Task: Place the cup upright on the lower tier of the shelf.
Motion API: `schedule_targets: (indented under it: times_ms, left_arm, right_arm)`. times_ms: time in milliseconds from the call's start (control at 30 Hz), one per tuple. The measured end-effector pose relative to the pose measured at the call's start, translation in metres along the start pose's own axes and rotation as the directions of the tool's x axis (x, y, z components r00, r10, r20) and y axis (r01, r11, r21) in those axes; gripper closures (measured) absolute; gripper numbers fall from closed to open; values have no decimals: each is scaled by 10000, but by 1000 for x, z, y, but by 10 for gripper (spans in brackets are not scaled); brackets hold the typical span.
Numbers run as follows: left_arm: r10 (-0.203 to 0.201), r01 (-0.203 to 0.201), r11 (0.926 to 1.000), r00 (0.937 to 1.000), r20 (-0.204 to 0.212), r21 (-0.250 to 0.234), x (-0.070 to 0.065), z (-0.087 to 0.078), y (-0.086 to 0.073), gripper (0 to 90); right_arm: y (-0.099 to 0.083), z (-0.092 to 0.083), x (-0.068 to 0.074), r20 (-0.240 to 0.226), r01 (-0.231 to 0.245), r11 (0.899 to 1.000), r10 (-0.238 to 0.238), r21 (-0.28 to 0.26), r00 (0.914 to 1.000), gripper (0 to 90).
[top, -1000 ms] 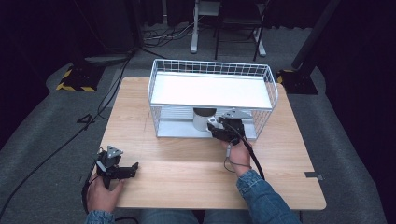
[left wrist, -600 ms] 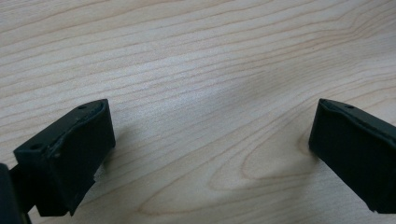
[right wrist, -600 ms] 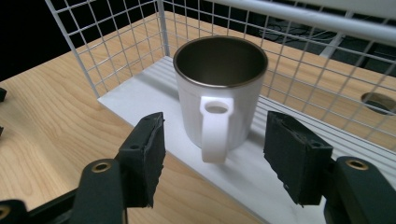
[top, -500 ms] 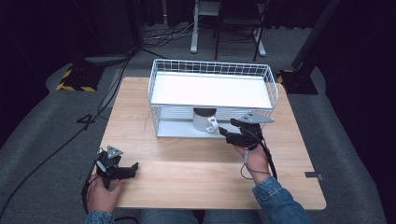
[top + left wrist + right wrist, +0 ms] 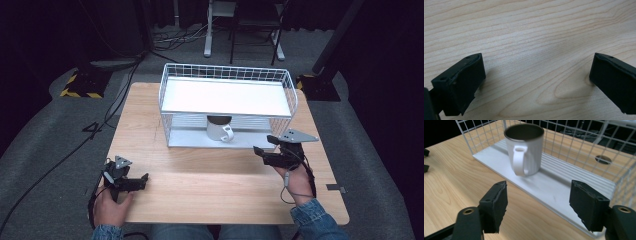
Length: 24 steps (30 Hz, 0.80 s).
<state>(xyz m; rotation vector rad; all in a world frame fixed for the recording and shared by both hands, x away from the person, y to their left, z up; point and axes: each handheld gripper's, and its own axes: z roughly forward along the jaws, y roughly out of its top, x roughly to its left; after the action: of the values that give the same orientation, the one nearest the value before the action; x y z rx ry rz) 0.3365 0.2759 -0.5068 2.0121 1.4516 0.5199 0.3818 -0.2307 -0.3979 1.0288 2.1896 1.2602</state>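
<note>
A white mug (image 5: 220, 128) with a dark inside stands upright on the lower shelf of a white wire rack (image 5: 227, 97), its handle toward the table's front. In the right gripper view the mug (image 5: 525, 148) is ahead and a little left, well beyond the jaws. My right gripper (image 5: 264, 145) hovers over the table in front of the rack's right end. It (image 5: 537, 187) is open, its jaws have just been opening, and nothing is between them. My left gripper (image 5: 136, 181) rests at the front left of the table, open (image 5: 537, 65) over bare wood.
The rack takes up the back half of the wooden table (image 5: 210, 175). Its lower shelf (image 5: 554, 192) has an open front; wire mesh walls off the sides and back. A round hole (image 5: 603, 159) is in the tabletop behind the rack. Cables lie on the floor at left.
My right gripper has drawn back from the mug toward the right and the table's front, and its jaws stand wider. The mug stays on the lower shelf. My left gripper has not moved.
</note>
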Motion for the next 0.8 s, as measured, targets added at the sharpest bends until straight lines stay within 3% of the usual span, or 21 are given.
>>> schedule_targets:
  times_ms: [400, 633, 800]
  left_arm:
    - [0, 0, 10000, 10000, -1, 0, 0, 0, 0, 5]
    - [0, 0, 10000, 10000, -1, -5, 0, 0, 0, 5]
    - [1, -1, 10000, 10000, -2, -2, 0, 0, 0, 5]
  right_arm:
    - [-31, -20, -22, 229, -332, 9957, 313, 869, 9992, 163]
    - [-56, -21, -33, 324, -987, 9767, 942, 1903, 9950, 156]
    - [-73, -21, -38, 574, -1215, 9687, 1116, 2166, 9921, 156]
